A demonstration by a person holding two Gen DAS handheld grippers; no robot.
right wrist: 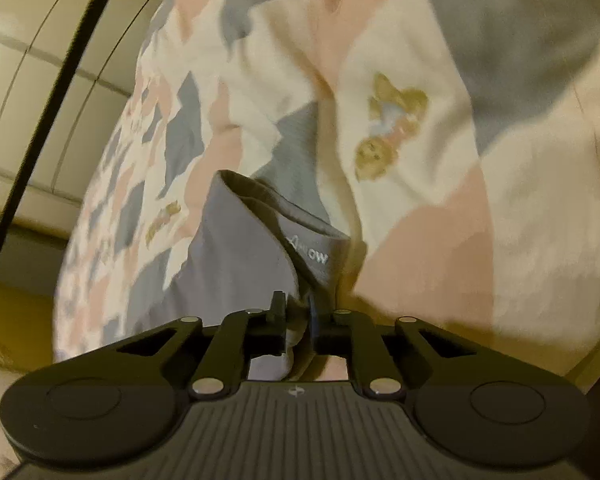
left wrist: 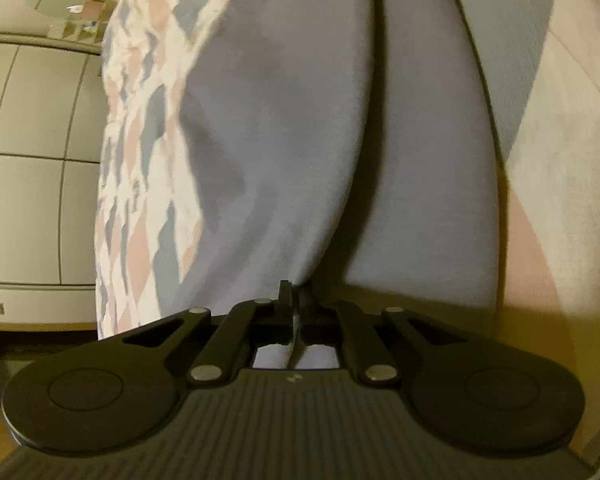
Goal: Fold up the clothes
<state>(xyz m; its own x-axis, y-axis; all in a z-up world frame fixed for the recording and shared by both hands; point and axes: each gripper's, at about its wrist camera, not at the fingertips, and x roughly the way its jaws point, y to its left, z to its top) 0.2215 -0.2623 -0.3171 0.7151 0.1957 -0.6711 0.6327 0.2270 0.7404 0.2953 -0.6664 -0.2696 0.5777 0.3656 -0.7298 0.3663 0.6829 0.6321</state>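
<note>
Grey garment [left wrist: 300, 140] hangs pinched in left claw [left wrist: 294, 300] and right claw [right wrist: 296, 312].

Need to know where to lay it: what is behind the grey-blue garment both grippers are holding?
Behind the grey-blue cloth garment lies a patterned bedspread of cream, pink and grey diamonds with bear prints. The garment covers whatever lies directly under it. Left gripper and right gripper pinch its edge.

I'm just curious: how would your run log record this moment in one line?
left gripper: shut on grey garment | right gripper: shut on grey garment | patterned bedspread behind
</note>
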